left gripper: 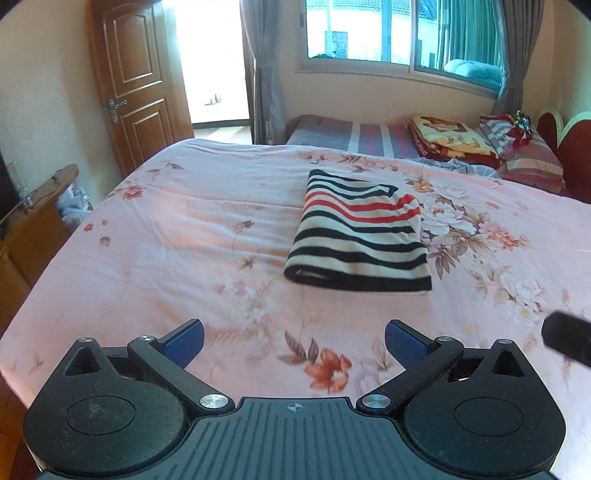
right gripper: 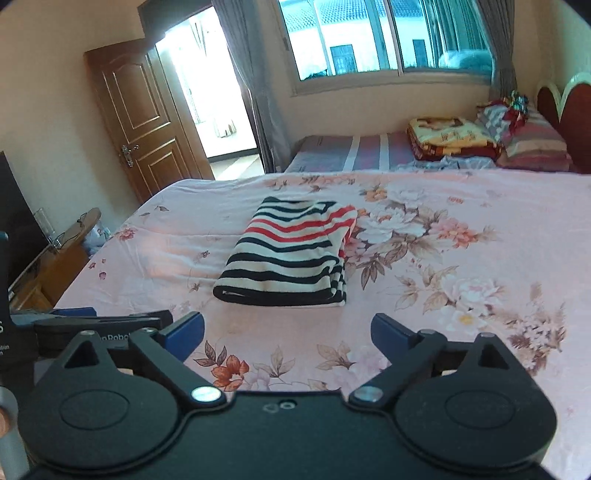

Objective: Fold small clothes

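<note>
A bed [left gripper: 155,229] with a pink floral cover fills most of both views, running from the near edge to a far strip of striped sheet. Beyond it stand a wooden door [left gripper: 136,85] at far left, a wide window [left gripper: 399,33] with grey curtains, and a pile of folded blankets and pillows [left gripper: 487,144] at far right by the headboard.

The striped garment [left gripper: 358,232] lies folded in a rough rectangle on the cover, around the middle of the bed. Its long axis runs near to far, leaning slightly left toward the far end. The folded, black-edged end faces the near side; the red-striped part lies toward the far right corner.

The left gripper [left gripper: 293,341] hangs above the near part of the bed, jaws spread wide with nothing between them, well short of the garment. The right gripper [right gripper: 288,332] is likewise spread wide and empty, just to the right of the left one.
</note>
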Tool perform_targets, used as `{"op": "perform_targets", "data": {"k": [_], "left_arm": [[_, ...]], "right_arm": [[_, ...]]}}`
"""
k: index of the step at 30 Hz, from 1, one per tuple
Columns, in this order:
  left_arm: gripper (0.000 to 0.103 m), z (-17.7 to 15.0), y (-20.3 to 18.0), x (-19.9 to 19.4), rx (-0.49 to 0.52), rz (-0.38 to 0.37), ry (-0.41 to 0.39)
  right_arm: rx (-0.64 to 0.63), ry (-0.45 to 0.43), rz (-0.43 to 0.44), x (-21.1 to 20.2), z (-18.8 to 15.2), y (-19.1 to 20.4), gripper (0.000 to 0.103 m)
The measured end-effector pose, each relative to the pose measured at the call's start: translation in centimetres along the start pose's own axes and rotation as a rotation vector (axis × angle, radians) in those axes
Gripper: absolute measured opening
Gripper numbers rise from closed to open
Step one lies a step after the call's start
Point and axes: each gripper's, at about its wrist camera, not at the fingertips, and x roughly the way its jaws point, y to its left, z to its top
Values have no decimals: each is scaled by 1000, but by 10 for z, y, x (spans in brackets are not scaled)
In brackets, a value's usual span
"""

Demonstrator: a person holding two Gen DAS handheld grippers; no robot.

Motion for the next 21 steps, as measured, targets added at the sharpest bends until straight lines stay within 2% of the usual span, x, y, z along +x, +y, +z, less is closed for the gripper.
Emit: {"op": "perform_targets", "data": {"k": [3,6,15,21], "left_arm": [[103,-15,4,-31,-10,12,-20],[103,-28,8,-57,-13,20,-46],[103,-49,15,-102,-30,-1,-79],[103,-55,17,-116,-36,-10,-95]], "right_arm": [[-32,-96,-38,-34,-7,7,97],[-52,-154,-75,-56,-12,11,97],[-71,-134,-114,-77,-35,15,98],[-77,-142,-132,-83,-40,17,98]]}}
